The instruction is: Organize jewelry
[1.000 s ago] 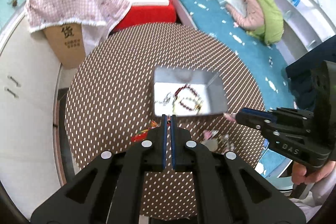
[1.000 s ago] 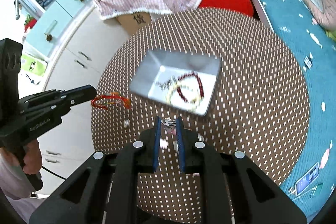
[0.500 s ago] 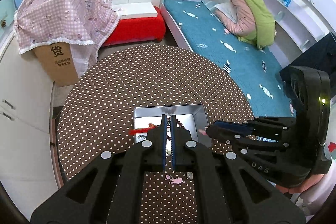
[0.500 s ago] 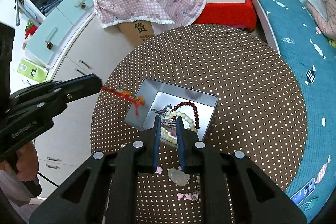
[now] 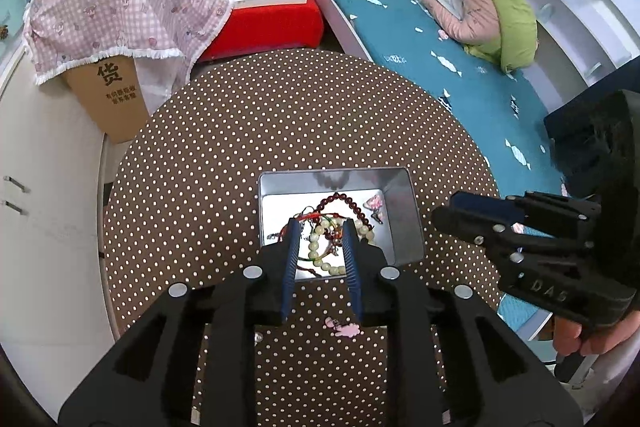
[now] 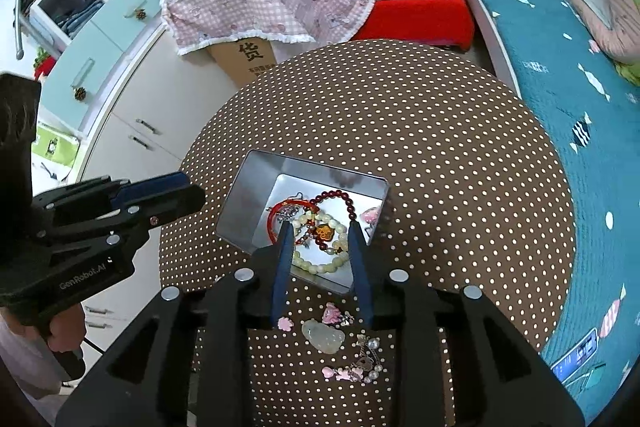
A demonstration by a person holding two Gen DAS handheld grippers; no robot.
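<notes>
Both grippers were spread apart w/ nothing between the fingers. Left gripper [image 5: 320, 227] hung over the near end of the metal tin [image 5: 400, 227]; right gripper [image 6: 320, 229] did too, from the other side. Tin sat near the front of the round polka-dot table [image 6: 400, 127] and held a dark red bead bracelet [image 6: 340, 195], pale green bead bracelet [image 6: 320, 269], red cord bracelet [image 6: 276, 213] and amber pendant [image 6: 325, 231], all tangled. Jade pendant [image 6: 324, 337] and pink charms [image 6: 332, 311] lay on the cloth just outside the tin.

My left camera looks down close over my left gripper [image 5: 320, 227] at the tin [image 5: 400, 219]; my right camera does likewise from about four o'clock. Both share the dotted table [image 6: 440, 147].
</notes>
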